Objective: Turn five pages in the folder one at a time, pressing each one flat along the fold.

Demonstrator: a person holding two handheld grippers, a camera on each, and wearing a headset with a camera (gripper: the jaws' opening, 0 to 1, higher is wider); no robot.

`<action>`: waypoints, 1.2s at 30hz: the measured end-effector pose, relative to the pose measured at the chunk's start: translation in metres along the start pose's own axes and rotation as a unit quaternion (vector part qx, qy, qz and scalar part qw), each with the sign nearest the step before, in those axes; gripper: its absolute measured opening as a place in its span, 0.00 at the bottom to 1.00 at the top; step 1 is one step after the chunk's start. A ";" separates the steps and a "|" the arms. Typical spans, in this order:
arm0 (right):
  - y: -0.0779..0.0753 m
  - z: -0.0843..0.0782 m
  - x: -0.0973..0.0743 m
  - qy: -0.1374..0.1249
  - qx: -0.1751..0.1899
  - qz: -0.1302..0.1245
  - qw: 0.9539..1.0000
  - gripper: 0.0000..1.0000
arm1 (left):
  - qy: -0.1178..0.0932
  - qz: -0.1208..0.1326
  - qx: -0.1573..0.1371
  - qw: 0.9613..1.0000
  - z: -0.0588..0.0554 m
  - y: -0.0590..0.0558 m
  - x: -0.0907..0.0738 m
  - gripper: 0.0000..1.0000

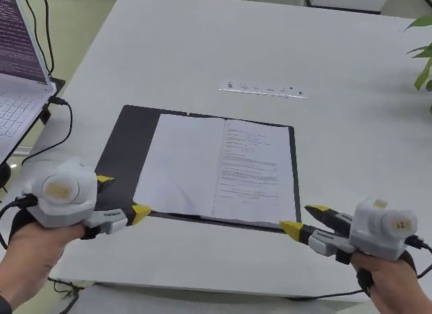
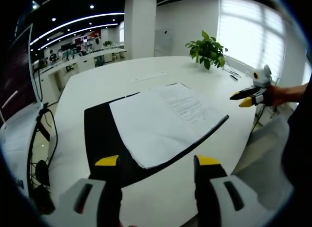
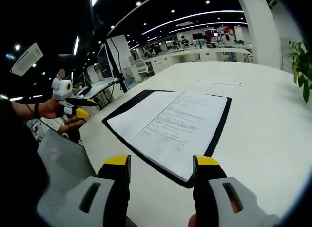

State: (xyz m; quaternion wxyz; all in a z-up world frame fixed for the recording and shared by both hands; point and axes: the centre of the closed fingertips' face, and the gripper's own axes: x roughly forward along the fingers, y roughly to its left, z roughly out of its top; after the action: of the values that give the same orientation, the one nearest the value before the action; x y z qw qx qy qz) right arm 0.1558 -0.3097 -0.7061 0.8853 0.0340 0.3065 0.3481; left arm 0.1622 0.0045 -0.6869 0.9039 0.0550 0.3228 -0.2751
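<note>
- The folder [image 1: 128,152] lay open and flat on the white counter [image 1: 202,50].
- My left tool [image 1: 123,196] sat at its near left corner, jaws apart, holding nothing.
- My right tool [image 1: 304,218] sat by the near right corner, likewise spread wide and empty.

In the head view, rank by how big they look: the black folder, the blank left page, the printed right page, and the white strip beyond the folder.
1. black folder
2. blank left page and printed right page: about alike, not ranked
3. white strip, though it lies farther from the camera
</note>
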 end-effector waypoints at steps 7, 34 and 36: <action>-0.008 -0.005 -0.013 -0.012 0.014 -0.011 1.000 0.50 | 0.005 0.000 -0.011 1.000 -0.006 -0.019 -0.001 0.60; -0.010 -0.016 -0.021 -0.034 0.055 -0.013 0.998 0.48 | 0.004 -0.017 0.000 1.000 0.017 -0.047 0.021 0.59; -0.012 -0.017 -0.023 -0.036 0.061 -0.014 0.997 0.48 | 0.005 -0.023 0.004 1.000 0.021 -0.052 0.025 0.59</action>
State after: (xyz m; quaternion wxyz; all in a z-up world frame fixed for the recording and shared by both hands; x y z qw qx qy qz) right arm 0.1402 -0.3359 -0.7115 0.8967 0.0967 0.2956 0.3149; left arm 0.1618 -0.0566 -0.6819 0.8955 0.0528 0.3276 -0.2967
